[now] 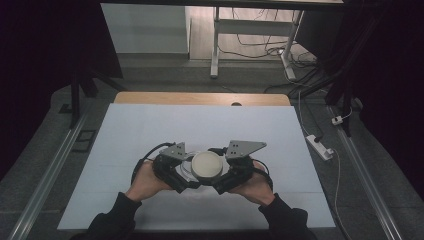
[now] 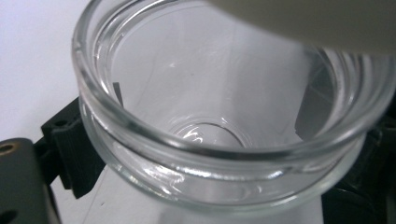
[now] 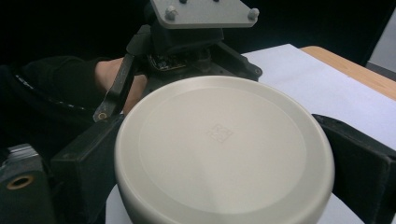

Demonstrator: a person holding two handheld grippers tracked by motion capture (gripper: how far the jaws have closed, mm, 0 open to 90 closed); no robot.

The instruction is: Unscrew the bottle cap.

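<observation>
A clear glass jar [image 2: 140, 133] sits between the black fingers [image 2: 70, 149] of my left gripper [image 2: 196, 140], which is shut on its neck. The jar's mouth is open and the jar looks empty. A round cream lid [image 3: 224, 149] is clamped by my right gripper [image 3: 224, 161], one finger [image 3: 84, 168] on each side. In the high view both grippers meet near the table's front middle: left gripper [image 1: 181, 172], right gripper [image 1: 229, 175], with the lid [image 1: 207, 166] between them, over the jar [image 1: 186, 169]. The lid's edge [image 2: 317, 23] hangs just above the jar's rim.
A white sheet [image 1: 200, 125] covers most of the wooden table [image 1: 200, 98]. On the floor to the right lies a power strip [image 1: 320, 146] with cables. A white table frame [image 1: 215, 50] stands behind. The left gripper [image 3: 196, 32] looms close beyond the lid.
</observation>
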